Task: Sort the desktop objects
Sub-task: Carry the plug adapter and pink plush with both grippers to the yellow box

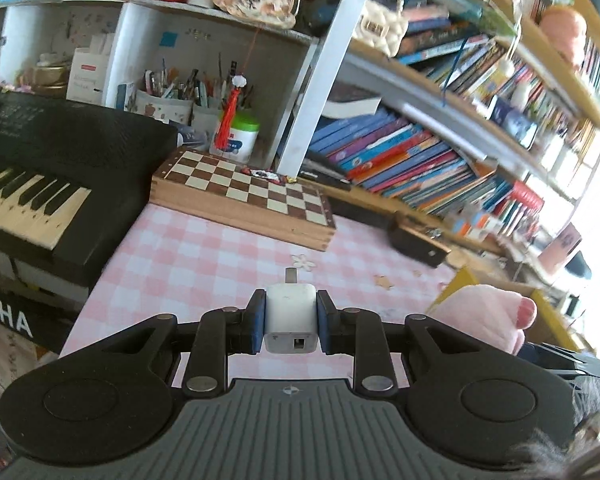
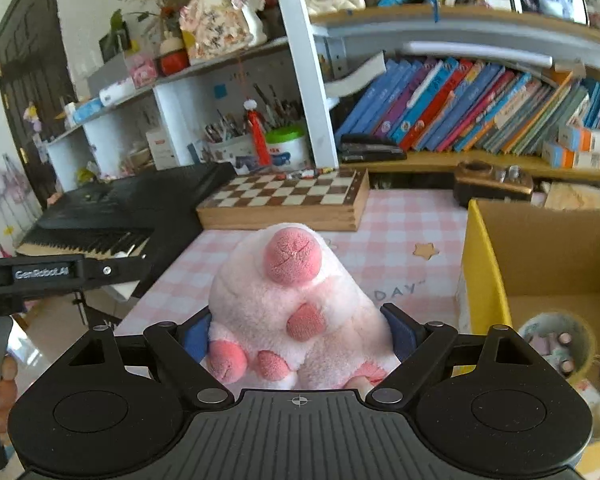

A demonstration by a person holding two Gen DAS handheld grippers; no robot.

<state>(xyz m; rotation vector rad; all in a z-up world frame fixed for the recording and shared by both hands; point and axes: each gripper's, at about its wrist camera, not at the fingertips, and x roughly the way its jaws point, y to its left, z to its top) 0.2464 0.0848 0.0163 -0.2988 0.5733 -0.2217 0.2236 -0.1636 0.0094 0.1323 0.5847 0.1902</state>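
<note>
Left gripper (image 1: 291, 322): jaws narrow, clamped on a white USB charger plug (image 1: 290, 316). Blue pads (image 1: 259, 324) press its two side faces. Plug held level, metal prong end pointing forward, port face toward the camera. It hangs above the bench (image 1: 188, 264), not touching the pink-and-white checked cloth.

Right gripper (image 2: 298, 334): jaws set fairly wide and closed around a pink plush toy (image 2: 288, 304). The toy bulges up and forward between the blue pads (image 2: 196, 338); darker pink round patches face the camera. It is lifted off the bench, to the left of the cardboard box (image 2: 540, 248). In the left wrist view the same plush shows at the right edge, just beside the yellow box flap.

Cardboard box: open top, yellow inner flap, standing on the right part of the bench. Inside, a round container (image 2: 556, 344) with small items; what they are, cannot tell.

Other items:
- Folded wooden chessboard (image 1: 244, 200) lying flat at the back of the bench, small objects on its far edge.
- Black keyboard (image 1: 40, 184), Yamaha lettering on its front, at the left side of the bench.
- Pen cups (image 1: 168, 100) and a green-lidded jar (image 1: 240, 136) behind the chessboard.
- Bookshelf (image 2: 480, 112) full of leaning books at the right rear.
- Small dark brown device (image 2: 494, 186) under the shelf edge.
</note>
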